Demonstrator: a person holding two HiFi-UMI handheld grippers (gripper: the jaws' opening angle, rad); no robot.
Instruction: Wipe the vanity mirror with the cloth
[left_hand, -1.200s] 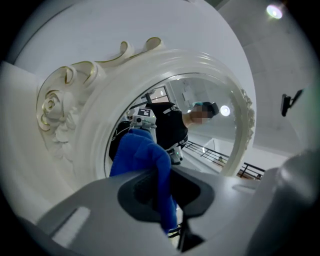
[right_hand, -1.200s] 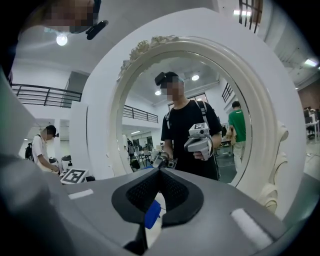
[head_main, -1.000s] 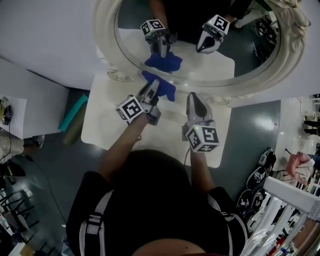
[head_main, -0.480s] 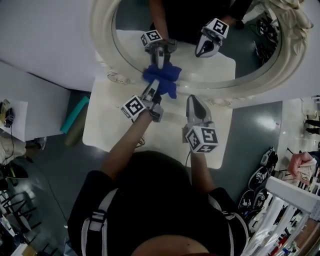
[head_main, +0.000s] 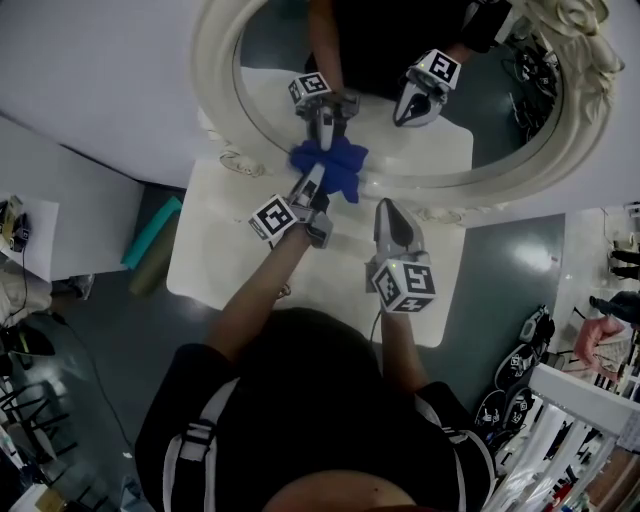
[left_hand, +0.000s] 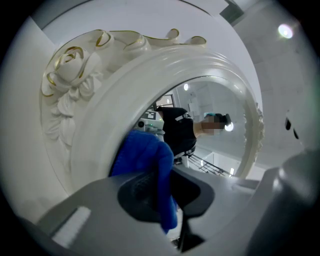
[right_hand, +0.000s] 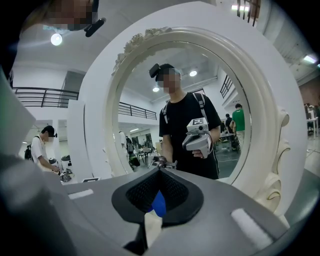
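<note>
An oval vanity mirror (head_main: 440, 120) in an ornate white frame (head_main: 215, 90) stands on a white table (head_main: 225, 265). My left gripper (head_main: 312, 183) is shut on a blue cloth (head_main: 338, 165), which meets its own reflection at the lower left edge of the glass. In the left gripper view the cloth (left_hand: 145, 155) bulges out between the jaws of the left gripper (left_hand: 167, 200), right beside the frame (left_hand: 100, 100). My right gripper (head_main: 390, 208) hovers over the table, short of the mirror, shut and empty. The right gripper view faces the glass (right_hand: 185, 100) past the right gripper (right_hand: 157, 192).
A teal roll (head_main: 150, 230) lies on the dark floor left of the table. A second white surface (head_main: 40, 215) sits at the far left. Shoes (head_main: 505, 385) and white racks (head_main: 580, 420) crowd the lower right. The frame's rose carving (left_hand: 70, 75) is close to the left jaws.
My left gripper has carried the cloth up to the mirror, and the cloth now touches the lower glass edge. The right gripper has stayed nearly still.
</note>
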